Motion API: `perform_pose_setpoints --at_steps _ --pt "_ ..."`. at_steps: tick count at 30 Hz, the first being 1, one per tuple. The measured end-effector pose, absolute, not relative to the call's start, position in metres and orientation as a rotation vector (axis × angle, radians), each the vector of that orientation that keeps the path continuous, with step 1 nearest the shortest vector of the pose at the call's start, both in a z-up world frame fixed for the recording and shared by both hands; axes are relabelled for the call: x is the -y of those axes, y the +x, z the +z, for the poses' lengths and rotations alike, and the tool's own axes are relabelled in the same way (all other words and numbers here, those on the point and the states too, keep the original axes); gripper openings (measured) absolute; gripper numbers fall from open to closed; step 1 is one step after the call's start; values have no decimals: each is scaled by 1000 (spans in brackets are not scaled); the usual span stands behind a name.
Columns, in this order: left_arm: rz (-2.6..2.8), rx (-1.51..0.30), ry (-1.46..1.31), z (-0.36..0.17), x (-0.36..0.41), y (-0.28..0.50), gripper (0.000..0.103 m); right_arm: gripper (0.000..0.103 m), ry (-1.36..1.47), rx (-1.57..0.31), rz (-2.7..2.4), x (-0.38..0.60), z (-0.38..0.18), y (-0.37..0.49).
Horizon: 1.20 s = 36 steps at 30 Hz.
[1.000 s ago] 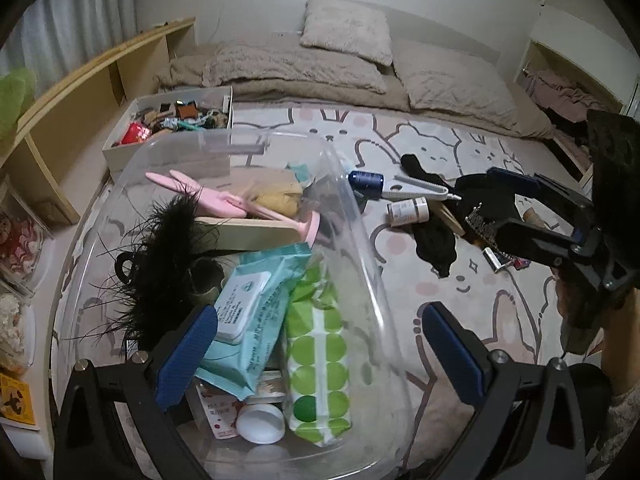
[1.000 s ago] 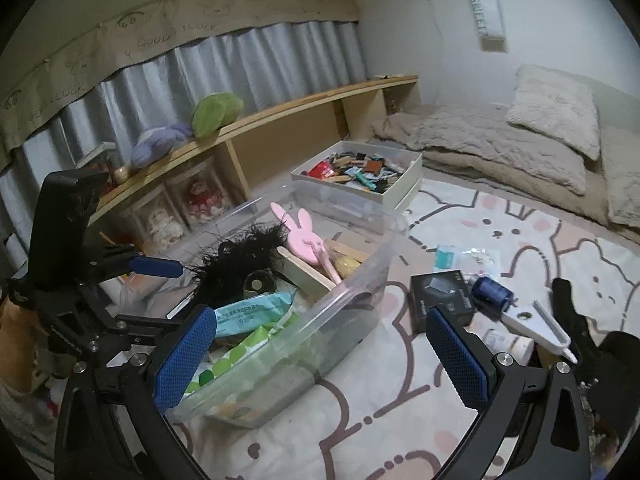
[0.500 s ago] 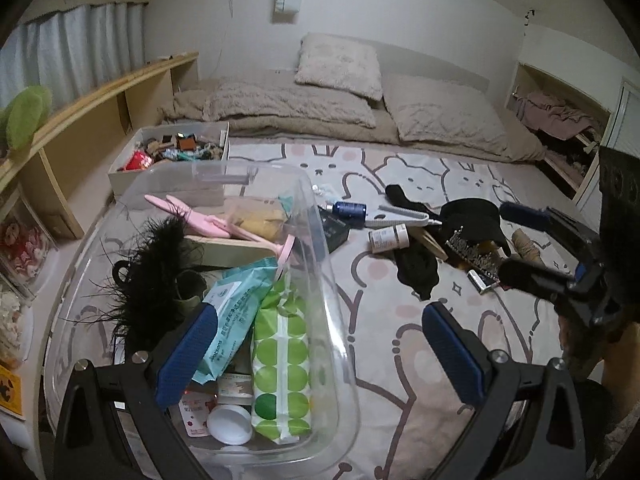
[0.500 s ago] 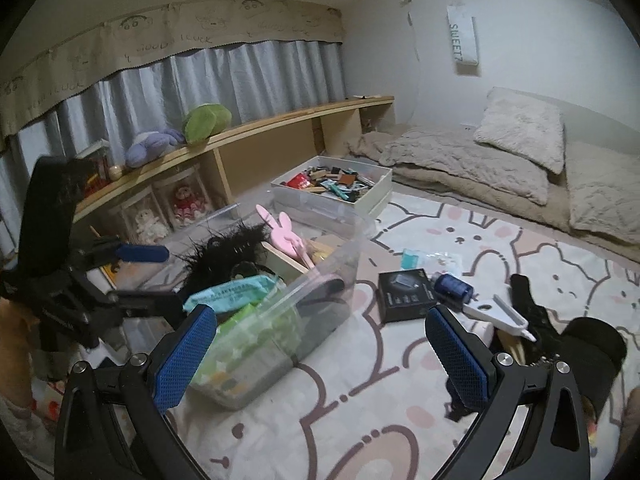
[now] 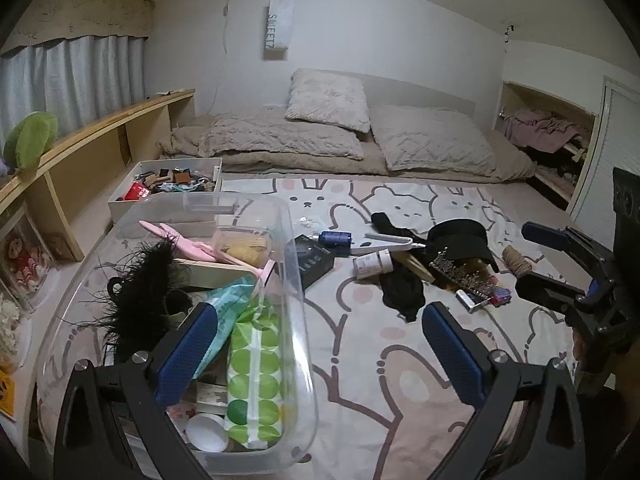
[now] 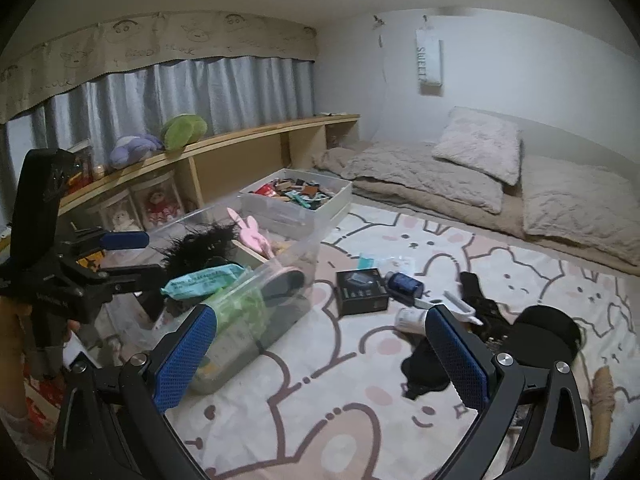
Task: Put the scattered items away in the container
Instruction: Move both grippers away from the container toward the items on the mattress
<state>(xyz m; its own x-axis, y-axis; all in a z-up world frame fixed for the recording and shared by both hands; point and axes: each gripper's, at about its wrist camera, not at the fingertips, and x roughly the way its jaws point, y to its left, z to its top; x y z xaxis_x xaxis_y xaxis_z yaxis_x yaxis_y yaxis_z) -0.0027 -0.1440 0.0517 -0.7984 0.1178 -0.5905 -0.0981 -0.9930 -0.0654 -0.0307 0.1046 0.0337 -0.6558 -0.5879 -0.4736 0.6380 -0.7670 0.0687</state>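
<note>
In clear bin (image 5: 298, 320): feathers (image 5: 140, 296), wipes (image 5: 228, 300) | left gripper (image 5: 320, 354), right gripper (image 6: 320, 356) agape, empty

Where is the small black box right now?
The black box lies on the bunny rug, right against the clear bin's outer wall, beside the blue-capped bottle; in the right wrist view it sits centre frame.

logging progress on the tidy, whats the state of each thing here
left hand-held gripper: open, empty
right hand-held gripper: open, empty
clear bin: lidless, partly filled
black box: on rug, beside bin
white bottle: lying on its side
cap: on rug
</note>
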Motion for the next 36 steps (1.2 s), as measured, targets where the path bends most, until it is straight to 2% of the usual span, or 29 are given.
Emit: perform_pose_setpoints --at_steps 9,26,31,36 --pt "2863 85 -858 52 138 7 103 103 589 -101 -2469 -131 41 -17" --pt "2840 -28 -767 54 116 10 103 103 577 -11 -2531 -152 49 -5" --pt "2806 -53 -754 51 102 6 103 103 558 -33 -2584 -161 52 2" --pt "2764 -65 -752 41 86 0 103 103 574 -157 -2676 -170 41 3"
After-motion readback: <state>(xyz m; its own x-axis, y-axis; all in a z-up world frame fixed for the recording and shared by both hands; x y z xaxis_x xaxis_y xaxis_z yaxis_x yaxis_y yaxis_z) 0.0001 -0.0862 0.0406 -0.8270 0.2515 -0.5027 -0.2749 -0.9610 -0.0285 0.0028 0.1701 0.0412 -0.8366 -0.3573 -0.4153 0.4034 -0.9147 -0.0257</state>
